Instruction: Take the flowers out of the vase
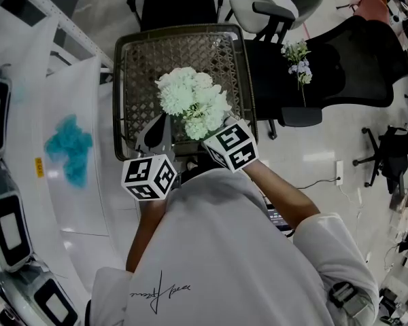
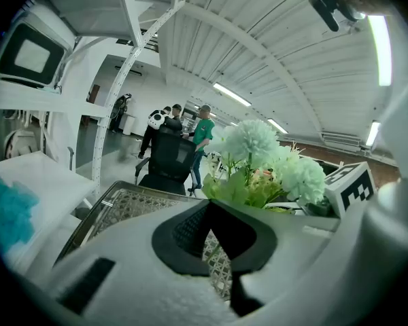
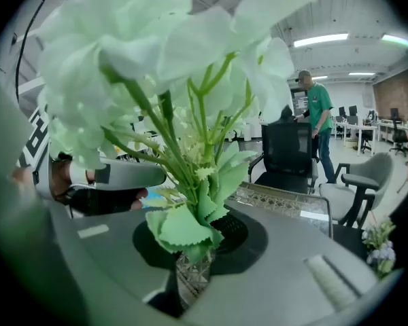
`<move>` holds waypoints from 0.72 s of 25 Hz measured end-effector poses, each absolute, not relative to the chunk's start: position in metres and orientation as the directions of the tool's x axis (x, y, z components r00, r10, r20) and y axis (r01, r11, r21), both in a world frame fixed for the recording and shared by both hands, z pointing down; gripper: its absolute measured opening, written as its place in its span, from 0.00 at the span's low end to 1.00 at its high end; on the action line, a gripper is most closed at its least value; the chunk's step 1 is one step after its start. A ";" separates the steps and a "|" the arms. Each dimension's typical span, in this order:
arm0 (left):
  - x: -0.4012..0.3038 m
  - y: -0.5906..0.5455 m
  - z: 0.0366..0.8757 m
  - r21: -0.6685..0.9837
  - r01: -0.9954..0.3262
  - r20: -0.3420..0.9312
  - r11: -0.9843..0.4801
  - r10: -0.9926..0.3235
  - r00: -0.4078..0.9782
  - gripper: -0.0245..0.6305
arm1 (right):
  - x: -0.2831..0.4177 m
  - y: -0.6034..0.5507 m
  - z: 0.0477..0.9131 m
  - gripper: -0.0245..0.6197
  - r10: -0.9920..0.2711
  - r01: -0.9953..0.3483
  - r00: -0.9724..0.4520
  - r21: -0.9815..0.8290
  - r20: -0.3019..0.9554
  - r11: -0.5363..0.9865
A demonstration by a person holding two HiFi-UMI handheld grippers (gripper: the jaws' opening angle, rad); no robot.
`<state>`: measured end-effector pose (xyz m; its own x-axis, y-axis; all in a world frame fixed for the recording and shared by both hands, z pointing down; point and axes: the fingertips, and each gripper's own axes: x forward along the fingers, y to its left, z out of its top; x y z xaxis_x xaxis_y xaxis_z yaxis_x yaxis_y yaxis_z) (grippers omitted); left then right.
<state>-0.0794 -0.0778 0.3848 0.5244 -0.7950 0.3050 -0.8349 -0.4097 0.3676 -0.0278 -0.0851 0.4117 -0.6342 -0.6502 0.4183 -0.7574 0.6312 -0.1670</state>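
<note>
A bunch of pale green-white flowers stands over a wicker-topped stand, right in front of both grippers. In the right gripper view the blooms fill the upper left, and their stems and leaves run down into a cut-glass vase. My right gripper is shut on that vase, with the glass filling the gap between its jaws. My left gripper sits just left of the bunch, jaws together with nothing between them and only wicker showing past them. In the head view the left gripper is beside the blooms.
A black office chair at the right carries a small sprig of flowers. A grey chair stands behind the stand. At the left is a white sheeted surface with a teal patch. A person stands far off.
</note>
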 end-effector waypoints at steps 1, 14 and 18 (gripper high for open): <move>-0.079 -0.077 0.385 0.368 -0.834 0.305 -0.411 -0.794 0.526 0.04 | -0.028 -0.084 0.412 0.13 -0.652 -0.759 -0.633 -0.169 0.417 0.629; -0.073 -0.071 0.386 0.376 -0.822 0.296 -0.427 -0.786 0.543 0.04 | -0.017 -0.077 0.409 0.13 -0.664 -0.774 -0.620 -0.187 0.419 0.605; -0.073 -0.069 0.387 0.387 -0.816 0.287 -0.429 -0.785 0.549 0.04 | -0.014 -0.075 0.409 0.13 -0.666 -0.778 -0.615 -0.187 0.422 0.600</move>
